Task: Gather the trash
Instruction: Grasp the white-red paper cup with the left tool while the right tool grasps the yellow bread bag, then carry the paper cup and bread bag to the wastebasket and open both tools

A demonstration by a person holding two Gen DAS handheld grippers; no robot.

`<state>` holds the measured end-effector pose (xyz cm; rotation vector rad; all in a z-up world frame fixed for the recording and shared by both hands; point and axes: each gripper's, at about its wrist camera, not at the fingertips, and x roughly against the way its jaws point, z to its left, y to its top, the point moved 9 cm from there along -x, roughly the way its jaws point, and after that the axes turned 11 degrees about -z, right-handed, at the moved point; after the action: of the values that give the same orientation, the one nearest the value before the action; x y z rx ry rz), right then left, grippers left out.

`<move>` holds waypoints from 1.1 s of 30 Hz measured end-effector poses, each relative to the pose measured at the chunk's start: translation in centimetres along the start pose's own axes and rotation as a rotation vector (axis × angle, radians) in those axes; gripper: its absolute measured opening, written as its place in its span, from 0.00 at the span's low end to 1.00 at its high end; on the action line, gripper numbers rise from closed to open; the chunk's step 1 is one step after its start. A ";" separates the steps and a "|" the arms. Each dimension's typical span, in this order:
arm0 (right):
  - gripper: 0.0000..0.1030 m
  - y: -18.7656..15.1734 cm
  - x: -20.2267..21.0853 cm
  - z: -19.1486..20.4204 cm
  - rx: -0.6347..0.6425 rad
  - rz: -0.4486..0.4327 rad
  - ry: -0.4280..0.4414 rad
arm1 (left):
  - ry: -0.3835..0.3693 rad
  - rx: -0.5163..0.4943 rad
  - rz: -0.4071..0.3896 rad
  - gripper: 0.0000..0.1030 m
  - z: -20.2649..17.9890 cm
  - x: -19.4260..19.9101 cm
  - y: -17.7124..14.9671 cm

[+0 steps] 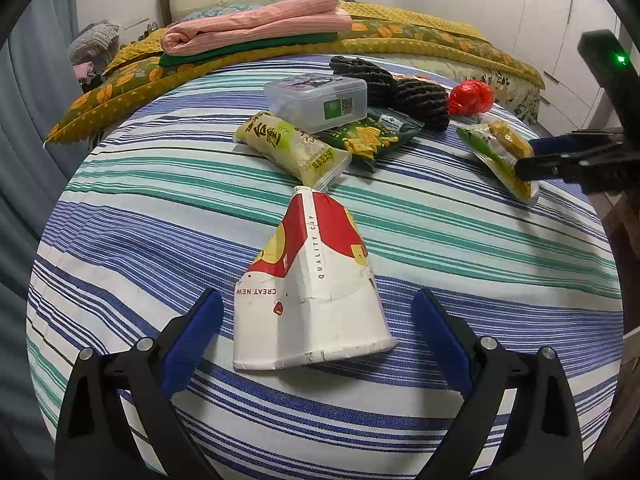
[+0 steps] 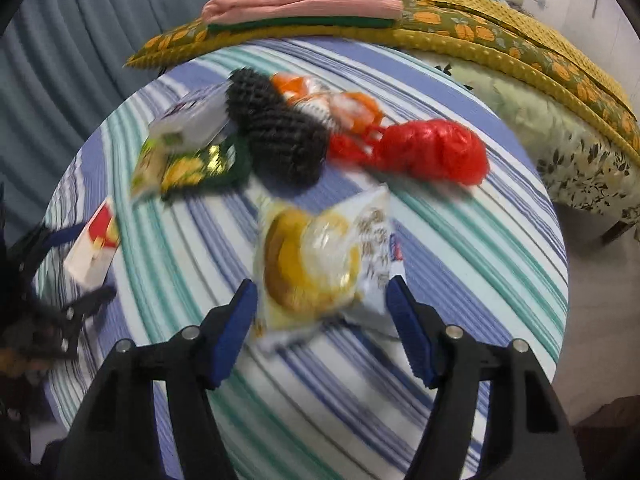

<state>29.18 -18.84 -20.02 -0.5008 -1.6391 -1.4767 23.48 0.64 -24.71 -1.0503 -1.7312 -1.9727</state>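
A crushed red and white paper cup (image 1: 312, 284) lies on the striped table (image 1: 500, 248), between the open fingers of my left gripper (image 1: 318, 320). It also shows at the left of the right wrist view (image 2: 94, 248). A clear wrapper with a yellow cake (image 2: 320, 264) lies between the open fingers of my right gripper (image 2: 322, 312). The same wrapper (image 1: 496, 152) and the right gripper (image 1: 532, 160) show at the right of the left wrist view. A red plastic bag (image 2: 424, 152), a pale green snack pack (image 1: 292, 148) and a dark green chip bag (image 1: 372, 140) lie farther back.
A clear plastic box (image 1: 316, 100) and a black knitted item (image 1: 404, 92) sit among the trash. An orange and white wrapper (image 2: 320, 96) lies behind the black knit. Behind the table is a bed with folded pink and green cloth (image 1: 256, 32). Grey curtains (image 2: 72, 40) hang at the left.
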 end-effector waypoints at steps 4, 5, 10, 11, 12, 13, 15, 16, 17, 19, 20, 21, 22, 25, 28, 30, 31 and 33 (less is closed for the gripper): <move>0.83 1.4 -0.4 -0.3 -0.013 -0.044 -0.056 | 0.000 0.001 -0.001 0.91 0.0 0.0 0.0; 0.83 1.9 -0.7 -0.5 -0.034 -0.051 -0.061 | -0.001 0.002 -0.001 0.91 0.0 0.0 0.0; 0.71 1.9 -3.0 -0.7 -0.090 -0.005 -0.044 | -0.025 0.027 -0.011 0.91 0.2 0.2 0.1; 0.61 1.9 -2.9 -0.8 -0.093 -0.013 -0.057 | -0.044 0.051 -0.023 0.91 0.4 0.5 0.3; 0.53 1.8 -2.3 -0.6 -0.101 -0.029 -0.041 | -0.059 0.068 -0.030 0.91 0.6 0.7 0.3; 0.52 1.7 -1.8 -0.3 -0.105 -0.036 -0.033 | -0.063 0.079 -0.035 0.91 1.0 1.0 0.1; 0.51 1.2 -0.2 0.4 -0.094 -0.059 -0.010 | -0.049 0.067 -0.052 0.91 1.4 1.9 -0.1; 0.51 0.9 0.5 0.8 -0.080 -0.071 -0.005 | -0.050 0.057 -0.065 0.91 1.3 2.4 -0.3; 0.51 0.5 1.2 1.2 -0.066 -0.081 0.000 | -0.051 0.052 -0.074 0.91 1.3 2.7 -0.3; 0.51 -0.4 2.1 1.8 -0.068 -0.094 0.011 | -0.051 0.044 -0.086 0.91 0.7 3.0 0.0; 0.51 -1.0 2.7 2.2 -0.072 -0.100 0.014 | -0.049 0.038 -0.090 0.91 0.5 3.0 0.2; 0.51 -1.2 2.9 2.4 -0.073 -0.103 0.013 | -0.043 0.029 -0.091 0.91 0.2 2.8 0.5; 0.51 -1.6 3.4 2.7 -0.071 -0.112 0.008 | -0.025 0.017 -0.088 0.90 0.0 2.5 0.8; 0.51 -2.3 4.5 3.4 -0.065 -0.137 0.003 | 0.013 0.014 -0.057 0.71 -0.1 1.3 1.2; 0.51 -2.9 5.3 3.9 -0.066 -0.151 0.004 | 0.052 0.025 -0.035 0.52 0.5 0.5 1.2; 0.51 -3.4 5.8 4.0 -0.069 -0.163 0.010 | 0.048 0.019 -0.049 0.36 0.5 0.9 1.4; 0.51 -3.6 6.0 4.1 -0.075 -0.168 0.014 | 0.042 0.019 -0.061 0.31 0.5 1.3 1.5; 0.51 -4.1 6.4 4.2 -0.093 -0.175 0.024 | 0.009 0.045 -0.069 0.28 0.5 2.0 1.5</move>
<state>21.08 -17.32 -17.17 -0.3970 -1.6347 -1.6874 23.26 1.26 -22.20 -0.9773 -1.8212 -1.9666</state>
